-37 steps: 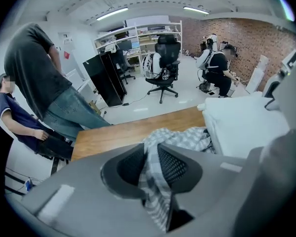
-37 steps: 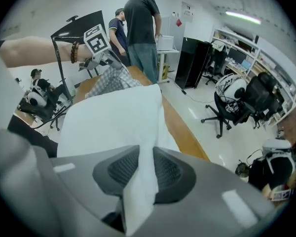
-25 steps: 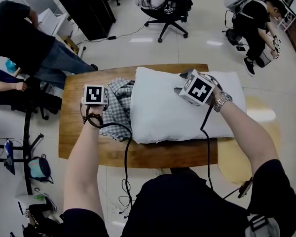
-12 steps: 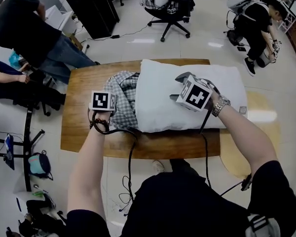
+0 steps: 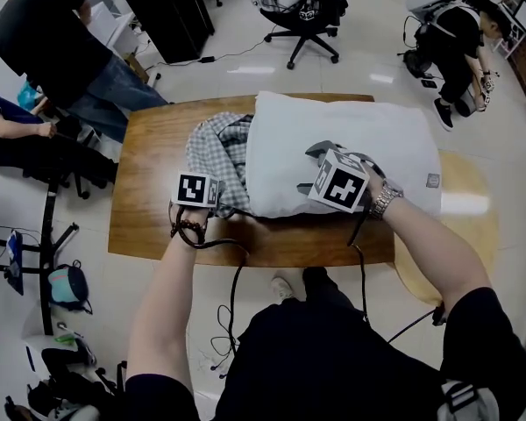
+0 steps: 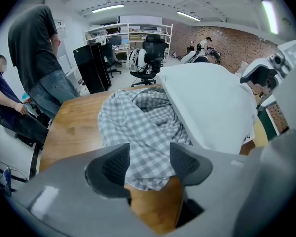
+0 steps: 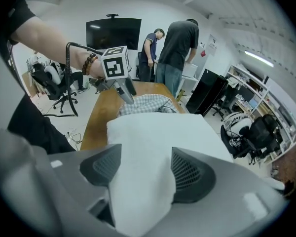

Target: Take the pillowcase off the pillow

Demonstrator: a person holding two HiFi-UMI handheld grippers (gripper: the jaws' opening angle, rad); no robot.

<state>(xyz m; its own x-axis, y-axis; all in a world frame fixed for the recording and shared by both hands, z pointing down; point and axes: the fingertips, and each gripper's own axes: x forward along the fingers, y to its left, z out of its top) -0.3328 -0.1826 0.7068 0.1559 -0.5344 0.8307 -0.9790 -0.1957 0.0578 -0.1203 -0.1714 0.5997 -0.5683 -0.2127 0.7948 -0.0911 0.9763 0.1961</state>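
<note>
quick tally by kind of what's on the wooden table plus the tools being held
white pillow: 1
checked pillowcase: 1
hand-held gripper: 2, the left hand-held gripper and right hand-held gripper, jaws just opening, pillowcase between the left's, pillow between the right's
total: 4

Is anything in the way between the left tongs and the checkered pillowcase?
No, nothing visible is. The left tongs have just been opening, and the checkered pillowcase, bunched on the table, already has its near edge between the open jaws.
</note>
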